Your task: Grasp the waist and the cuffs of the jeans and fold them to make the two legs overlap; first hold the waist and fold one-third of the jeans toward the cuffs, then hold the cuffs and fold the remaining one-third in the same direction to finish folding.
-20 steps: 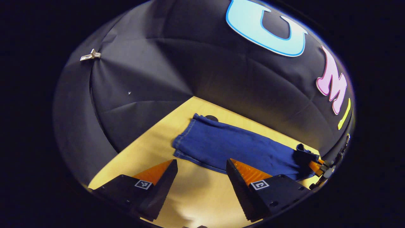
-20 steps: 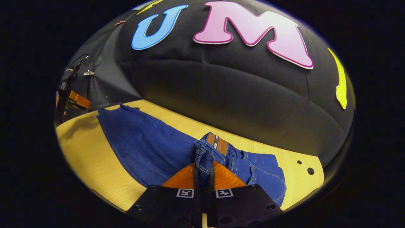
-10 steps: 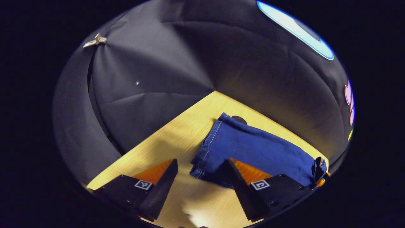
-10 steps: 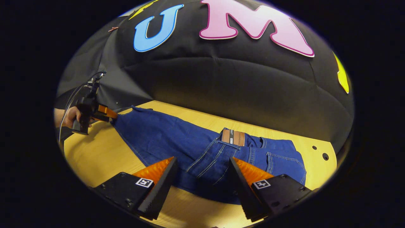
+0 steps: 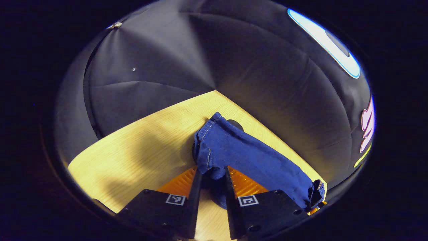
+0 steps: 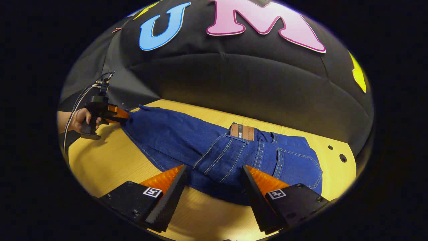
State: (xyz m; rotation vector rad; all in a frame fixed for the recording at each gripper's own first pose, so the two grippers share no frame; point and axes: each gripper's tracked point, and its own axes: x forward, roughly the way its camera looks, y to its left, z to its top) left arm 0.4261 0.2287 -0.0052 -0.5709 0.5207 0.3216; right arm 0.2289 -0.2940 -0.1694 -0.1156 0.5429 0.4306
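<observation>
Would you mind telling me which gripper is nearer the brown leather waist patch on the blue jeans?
Right. The right gripper hovers open just before the brown leather waist patch; the left gripper pinches the cuffs at the far end.

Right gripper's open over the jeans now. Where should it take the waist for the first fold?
Grip the waistband edge near the brown patch of the jeans, coming from the near side: the right gripper already straddles that end, where the waist lies flat.

left gripper [image 5: 211, 187]: black body, orange ribbed fingers [image 5: 180, 182], square markers | right gripper [image 6: 214, 187]: same, screws
</observation>
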